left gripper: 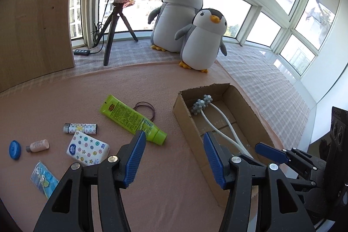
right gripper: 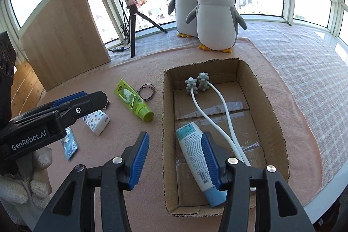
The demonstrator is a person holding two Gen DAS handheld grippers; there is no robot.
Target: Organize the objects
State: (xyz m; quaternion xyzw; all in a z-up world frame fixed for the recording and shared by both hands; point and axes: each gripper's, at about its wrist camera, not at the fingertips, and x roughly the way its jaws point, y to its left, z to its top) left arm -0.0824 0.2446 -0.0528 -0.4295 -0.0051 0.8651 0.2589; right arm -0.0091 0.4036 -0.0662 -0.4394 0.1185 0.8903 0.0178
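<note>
- Landmark: the cardboard box (right gripper: 271,105). Everything loose lay to its left on the pink mat (left gripper: 152,177).
- Far left of the box: blue cap (left gripper: 15,149), small pink bottle (left gripper: 38,145), blue foil packet (left gripper: 43,179).
- Closer in: patterned lighter (left gripper: 80,128), tissue pack (left gripper: 88,149), then the green tube (left gripper: 132,120) with the hair ties (left gripper: 146,109) just beside it, nearest the box's left wall.
- Left gripper (left gripper: 174,158) was spread wide, holding nothing, hovering between the green tube's cap and the box's left wall.
- Inside the box: white massager with two knobby grey heads (right gripper: 196,85) at the far end, white lotion bottle with blue cap (right gripper: 193,151) at the near left.
- Right gripper (right gripper: 175,159) was spread too, empty, straddling the box's left wall; its right finger sat over the lotion bottle. Contact: can't tell.
- Risks, my read:
  - Lifting the right gripper could catch the box wall and drag the box.
  - Green tube is slick and tapered; a pinch near the cap could squirt it out sideways.
  - Hair ties are thin and flat on the mat, easy to miss.
  - Grippers were close together, so they could clash at the box's left wall.
</note>
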